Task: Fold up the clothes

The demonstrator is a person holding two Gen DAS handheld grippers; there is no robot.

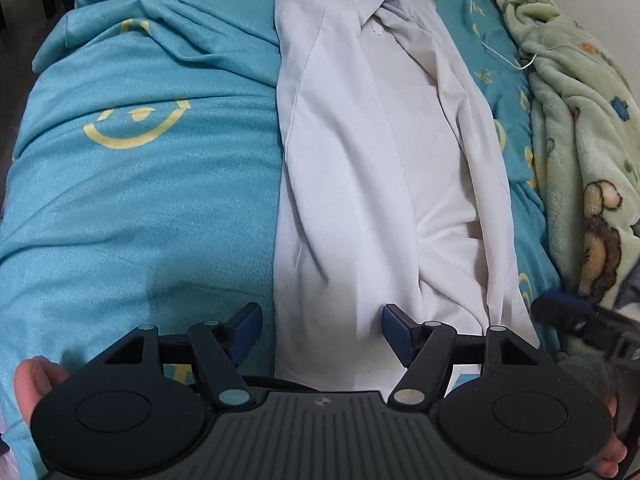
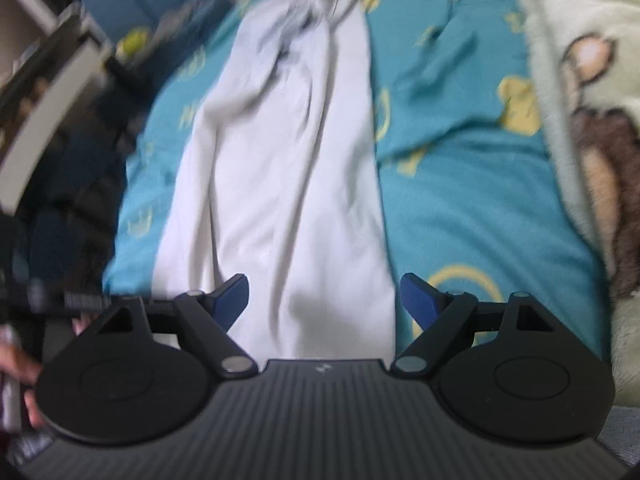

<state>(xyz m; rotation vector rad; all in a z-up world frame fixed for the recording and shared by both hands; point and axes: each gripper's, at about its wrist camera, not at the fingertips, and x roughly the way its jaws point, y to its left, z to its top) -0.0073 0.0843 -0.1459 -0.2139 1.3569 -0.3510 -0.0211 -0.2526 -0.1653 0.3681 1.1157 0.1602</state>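
Note:
A white garment [image 1: 372, 168] lies lengthwise on a teal bedsheet [image 1: 152, 208], folded into a long narrow strip with its bunched collar end far away. It also shows in the right wrist view [image 2: 288, 168], blurred. My left gripper [image 1: 320, 328] is open over the garment's near left edge, holding nothing. My right gripper [image 2: 324, 300] is open over the garment's near right edge, holding nothing. The right gripper's tip [image 1: 576, 316] shows at the right of the left wrist view.
A green fleece blanket with bear prints [image 1: 580, 152] lies bunched along the right of the bed. A thin white cord [image 1: 504, 56] lies on the sheet near it. Dark furniture and a shelf [image 2: 48, 120] stand beyond the bed's left edge.

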